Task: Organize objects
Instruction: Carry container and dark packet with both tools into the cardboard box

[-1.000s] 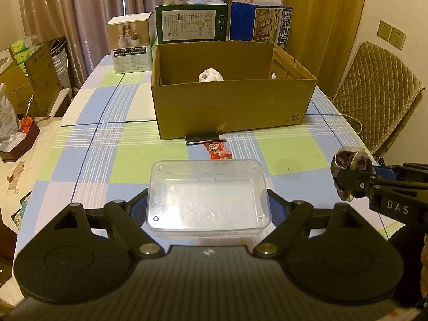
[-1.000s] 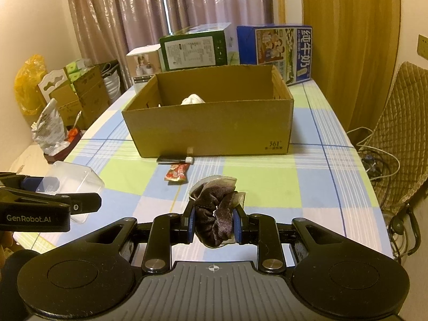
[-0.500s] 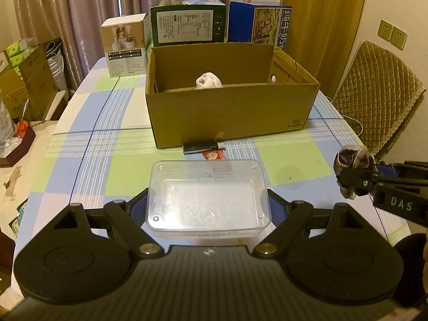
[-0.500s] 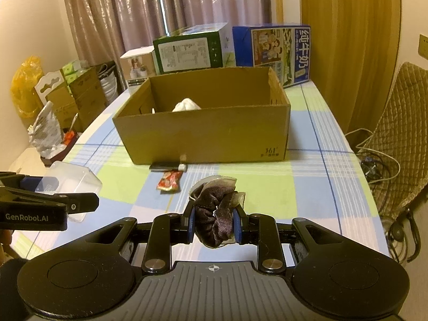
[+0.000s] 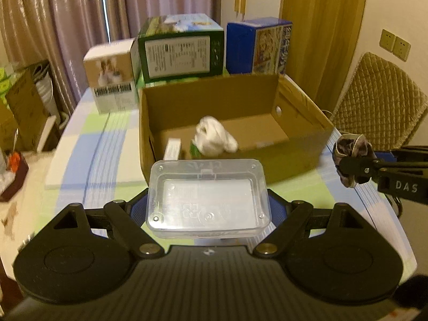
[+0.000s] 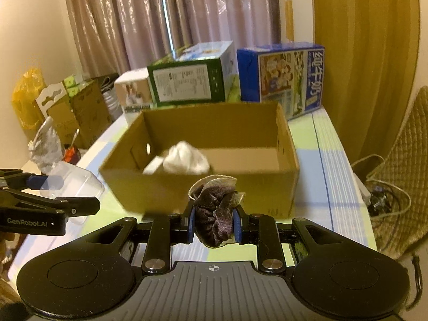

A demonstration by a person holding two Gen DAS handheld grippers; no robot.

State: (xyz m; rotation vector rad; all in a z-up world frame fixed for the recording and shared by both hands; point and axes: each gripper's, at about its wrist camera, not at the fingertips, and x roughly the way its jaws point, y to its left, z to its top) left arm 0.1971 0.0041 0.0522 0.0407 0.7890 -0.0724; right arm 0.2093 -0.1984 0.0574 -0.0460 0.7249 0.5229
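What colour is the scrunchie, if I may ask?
Dark brown scrunchie with a pale trim; clearest in the right wrist view.

Left gripper (image 5: 208, 206) clamps a clear plastic container (image 5: 208, 200) by its sides, held just in front of the open cardboard box (image 5: 235, 133). Inside the box sit a crumpled white cloth (image 5: 215, 137) and a small white carton (image 5: 172, 148). Right of the box, the right gripper (image 5: 351, 164) pinches a dark scrunchie (image 5: 350, 147). Behind the box stand white (image 5: 112, 85), green (image 5: 182, 50) and blue cartons (image 5: 258, 45).

Three printed cartons (image 5: 182, 50) and a quilted chair (image 5: 379, 101).
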